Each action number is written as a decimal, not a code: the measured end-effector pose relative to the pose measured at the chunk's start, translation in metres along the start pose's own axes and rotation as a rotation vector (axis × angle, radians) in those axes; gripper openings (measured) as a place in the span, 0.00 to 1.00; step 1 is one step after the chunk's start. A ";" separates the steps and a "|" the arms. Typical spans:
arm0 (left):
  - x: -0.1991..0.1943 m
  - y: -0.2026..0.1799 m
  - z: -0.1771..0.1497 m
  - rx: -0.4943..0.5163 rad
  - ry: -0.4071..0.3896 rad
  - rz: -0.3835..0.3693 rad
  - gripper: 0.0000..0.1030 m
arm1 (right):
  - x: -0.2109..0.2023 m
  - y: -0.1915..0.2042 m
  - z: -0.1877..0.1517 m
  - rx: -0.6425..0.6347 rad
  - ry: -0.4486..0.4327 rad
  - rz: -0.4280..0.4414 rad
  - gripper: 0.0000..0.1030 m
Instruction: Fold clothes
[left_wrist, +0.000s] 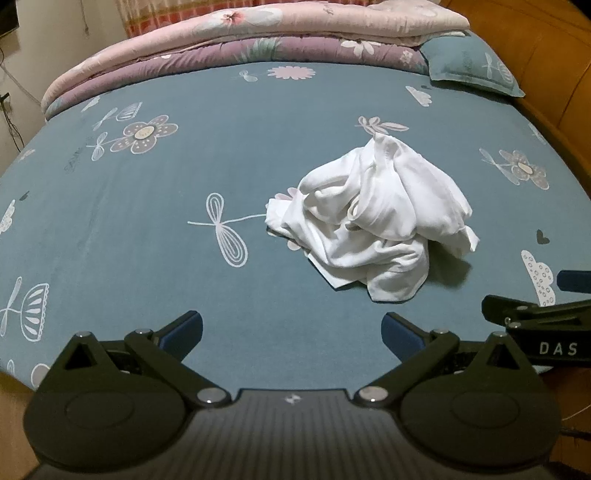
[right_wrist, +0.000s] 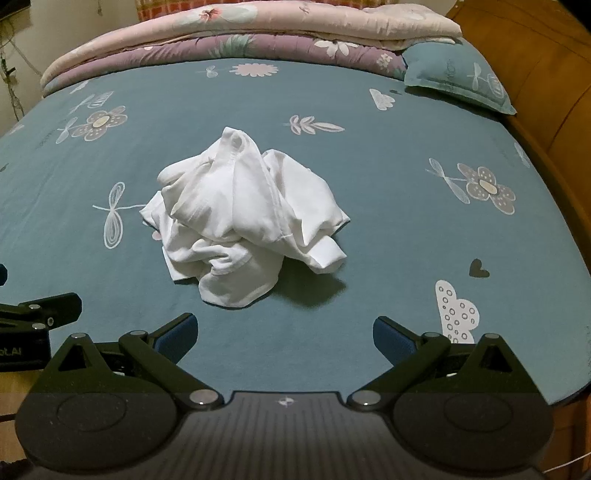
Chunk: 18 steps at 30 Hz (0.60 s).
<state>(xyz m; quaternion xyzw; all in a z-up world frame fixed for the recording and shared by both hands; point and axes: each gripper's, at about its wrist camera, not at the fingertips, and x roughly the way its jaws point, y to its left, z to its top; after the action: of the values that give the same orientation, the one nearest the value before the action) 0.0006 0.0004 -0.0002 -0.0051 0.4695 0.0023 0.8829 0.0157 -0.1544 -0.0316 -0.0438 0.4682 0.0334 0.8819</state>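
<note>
A: One white garment (right_wrist: 243, 221) lies in a crumpled heap near the middle of the bed (right_wrist: 406, 258), on the teal flowered sheet, and nothing has a grip on it yet. Both the left gripper (left_wrist: 291, 332) and the right gripper (right_wrist: 283, 334) hang over the near edge with their jaws spread wide and nothing between them.

B: So what worries you?

A: The heap is knotted up. A seamed edge stands at the top and a cuff pokes out on the right, but I cannot tell which fold belongs to which layer. Pinch blindly and you likely catch two layers at once, so the cloth lifts as a lump, not opening flat.

B: And the sheet underneath?

A: That too. Jaws coming down steeply could nip the sheet along with the garment and drag it up.

B: The two tools sit just beside each other.

A: Yes; reaching for the same corner, they could collide.
</note>
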 end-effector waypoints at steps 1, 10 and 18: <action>0.000 0.000 0.000 0.003 0.000 0.003 0.99 | -0.001 0.000 0.000 0.000 0.000 0.002 1.00; 0.001 -0.008 0.000 0.023 -0.001 0.021 0.99 | -0.003 -0.006 0.001 0.017 0.005 0.022 1.00; 0.008 -0.009 0.005 0.024 0.013 0.018 0.99 | 0.004 -0.006 0.002 0.023 0.011 0.020 1.00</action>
<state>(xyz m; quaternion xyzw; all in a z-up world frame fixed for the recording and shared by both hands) 0.0095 -0.0083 -0.0037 0.0094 0.4754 0.0044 0.8797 0.0204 -0.1602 -0.0336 -0.0290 0.4739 0.0367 0.8794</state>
